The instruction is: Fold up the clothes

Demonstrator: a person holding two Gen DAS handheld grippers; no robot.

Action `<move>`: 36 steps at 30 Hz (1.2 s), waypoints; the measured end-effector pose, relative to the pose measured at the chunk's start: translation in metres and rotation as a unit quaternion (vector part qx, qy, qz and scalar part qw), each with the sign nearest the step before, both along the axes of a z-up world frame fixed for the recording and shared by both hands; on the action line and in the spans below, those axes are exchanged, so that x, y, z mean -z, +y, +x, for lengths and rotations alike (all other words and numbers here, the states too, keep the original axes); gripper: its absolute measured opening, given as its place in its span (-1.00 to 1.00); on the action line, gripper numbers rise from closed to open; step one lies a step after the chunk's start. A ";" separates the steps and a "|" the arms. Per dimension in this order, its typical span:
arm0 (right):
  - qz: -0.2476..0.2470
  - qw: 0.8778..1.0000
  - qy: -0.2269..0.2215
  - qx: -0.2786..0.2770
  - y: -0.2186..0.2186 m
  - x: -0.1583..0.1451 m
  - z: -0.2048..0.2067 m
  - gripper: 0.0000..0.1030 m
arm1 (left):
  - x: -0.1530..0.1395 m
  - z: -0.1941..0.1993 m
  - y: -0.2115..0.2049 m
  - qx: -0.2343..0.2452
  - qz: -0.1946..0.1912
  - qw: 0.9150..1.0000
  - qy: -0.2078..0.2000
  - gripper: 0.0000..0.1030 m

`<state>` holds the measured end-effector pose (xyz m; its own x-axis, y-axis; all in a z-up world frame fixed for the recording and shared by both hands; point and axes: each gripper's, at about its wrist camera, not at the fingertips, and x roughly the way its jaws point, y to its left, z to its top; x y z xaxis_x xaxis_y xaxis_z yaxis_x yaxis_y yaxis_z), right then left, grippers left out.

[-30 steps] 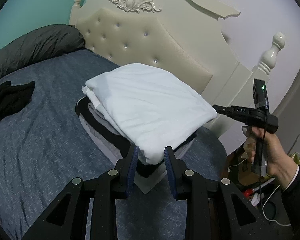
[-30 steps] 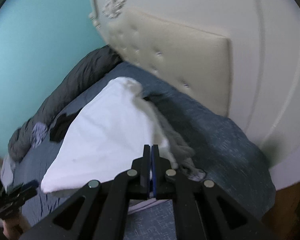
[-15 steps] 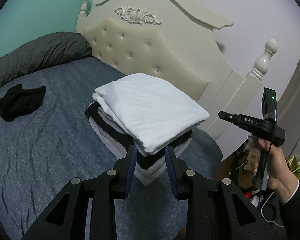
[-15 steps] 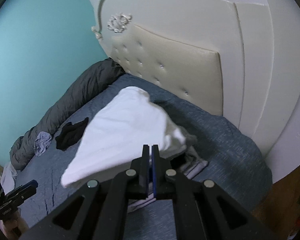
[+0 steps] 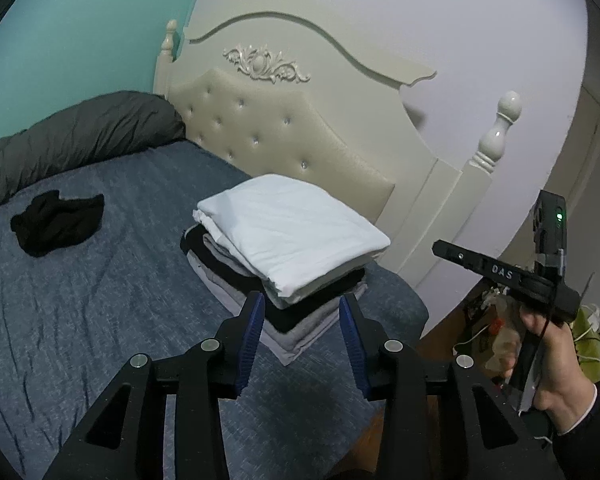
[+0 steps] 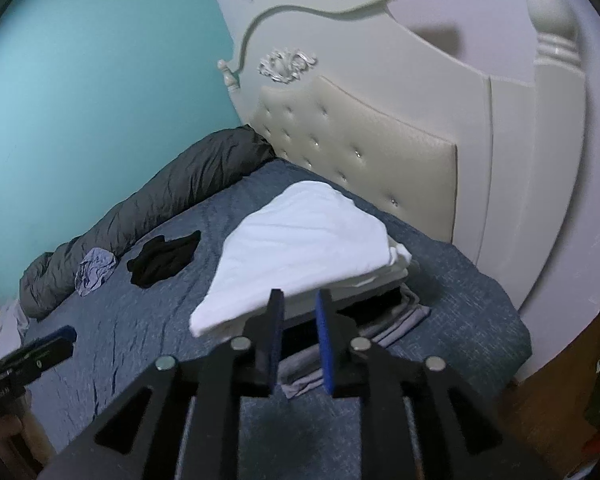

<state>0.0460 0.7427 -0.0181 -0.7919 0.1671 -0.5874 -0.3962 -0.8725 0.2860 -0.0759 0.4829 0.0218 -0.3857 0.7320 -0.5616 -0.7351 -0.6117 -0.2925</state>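
Left tongs (image 5: 302,312) spread, jaws just opened wider, nothing between the blue pads (image 5: 252,330), hanging apart from the near corner of the stack. Right tongs (image 6: 299,316) parted a little, just opened from pressed together, empty, in front of the stack's near edge; also seen from the left wrist, gripped by a hand (image 5: 548,360). Beyond both, folded white garment (image 5: 290,226) lying on top of a stack of folded clothes (image 5: 296,322), black and grey layers, on the blue bed (image 5: 80,300) near the cream headboard (image 5: 284,136). Farther left, crumpled black garment (image 5: 56,222) unfolded on the bed; grey duvet roll (image 6: 160,200) along the teal wall.
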 end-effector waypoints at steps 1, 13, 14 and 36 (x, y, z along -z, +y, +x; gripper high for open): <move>0.003 1.000 0.001 0.000 -0.006 -0.002 0.003 -0.68 | -0.003 0.003 -0.004 -0.001 0.002 1.000 0.002 -0.13; 0.022 1.000 0.005 -0.017 -0.070 -0.023 0.043 -0.25 | -0.019 0.040 -0.031 0.009 0.003 1.000 0.025 0.05; 0.024 1.000 0.006 -0.019 -0.074 -0.024 0.046 -0.22 | -0.020 0.043 -0.033 0.010 0.004 1.000 0.026 0.06; 0.070 0.997 0.001 0.012 -0.138 -0.026 0.110 0.46 | -0.020 0.088 -0.066 0.023 0.010 0.999 0.044 0.42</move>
<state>0.1560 0.6048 0.0078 -0.7876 0.2666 -0.5555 -0.4170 -0.8944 0.1619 0.0121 0.4174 0.0416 -0.3983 0.7603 -0.5131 -0.7854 -0.5717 -0.2374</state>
